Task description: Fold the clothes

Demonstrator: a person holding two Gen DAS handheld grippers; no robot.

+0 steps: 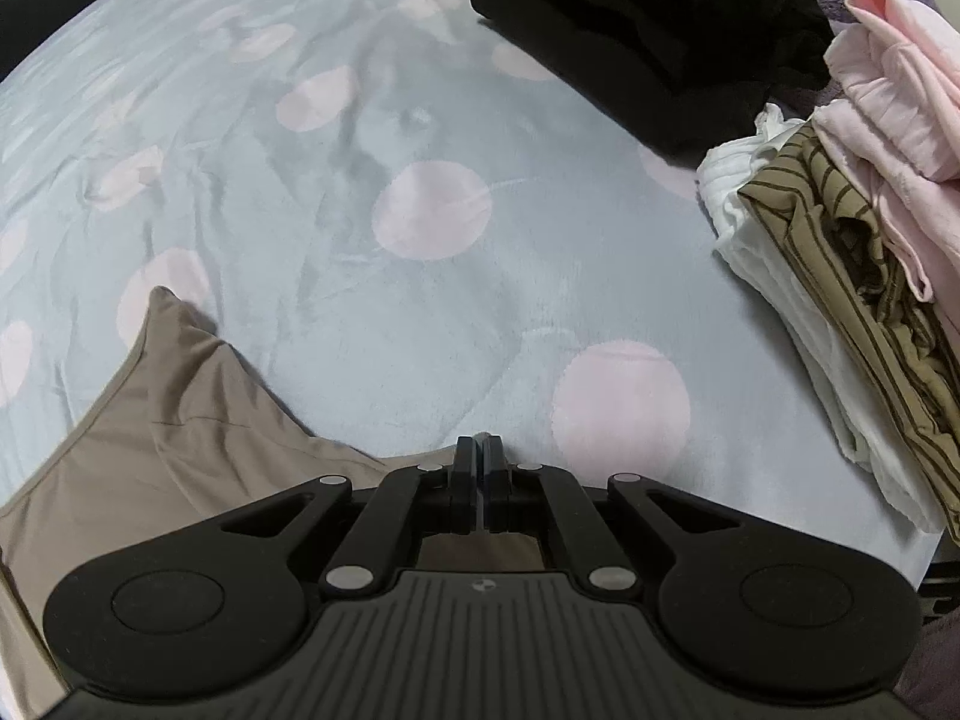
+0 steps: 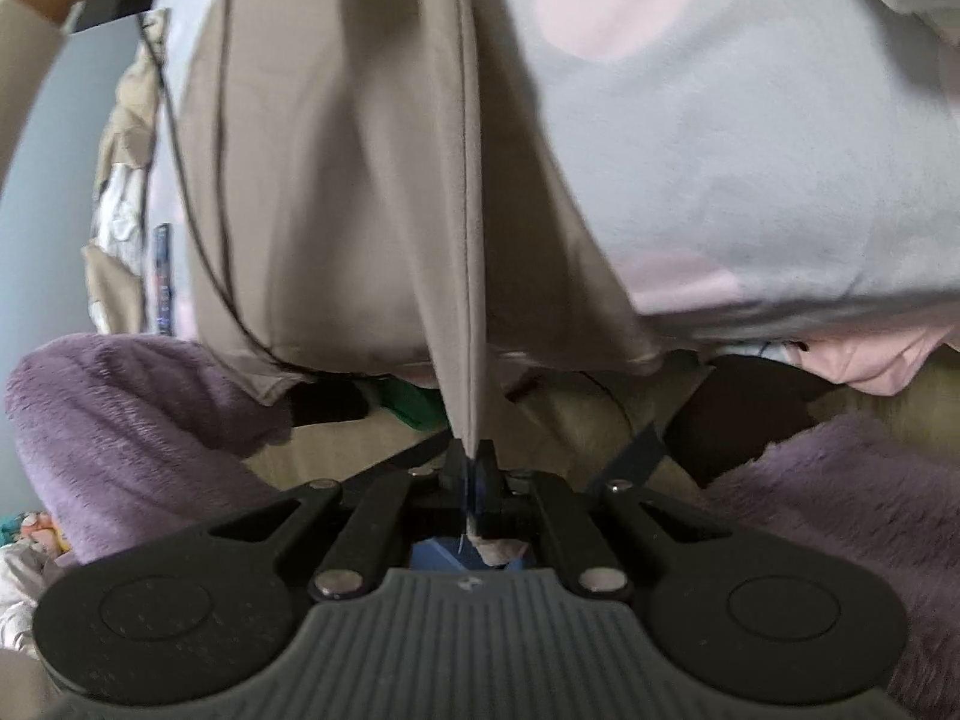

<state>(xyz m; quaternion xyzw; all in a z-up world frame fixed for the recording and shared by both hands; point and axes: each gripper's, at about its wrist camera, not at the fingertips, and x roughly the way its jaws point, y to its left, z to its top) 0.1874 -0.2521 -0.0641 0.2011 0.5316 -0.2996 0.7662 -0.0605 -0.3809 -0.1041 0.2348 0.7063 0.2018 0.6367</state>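
— What is the taupe garment [image 2: 372, 180] like?
— Plain, smooth, with a stitched seam down a raised fold.
— And its pose?
— One corner [image 1: 174, 396] lies flat on the bed; another edge is pulled up taut, off the bed.

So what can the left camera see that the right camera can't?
Only the left wrist view shows the folded piles: a black pile, and a stack of white cloth, brown striped cloth and pink cloth. It also shows the left gripper, shut, with the tan edge at its base.

Only the right wrist view shows the right gripper pinching the tan fabric, plus a fuzzy purple blanket.

Both show the tan garment and the grey sheet with pink dots.
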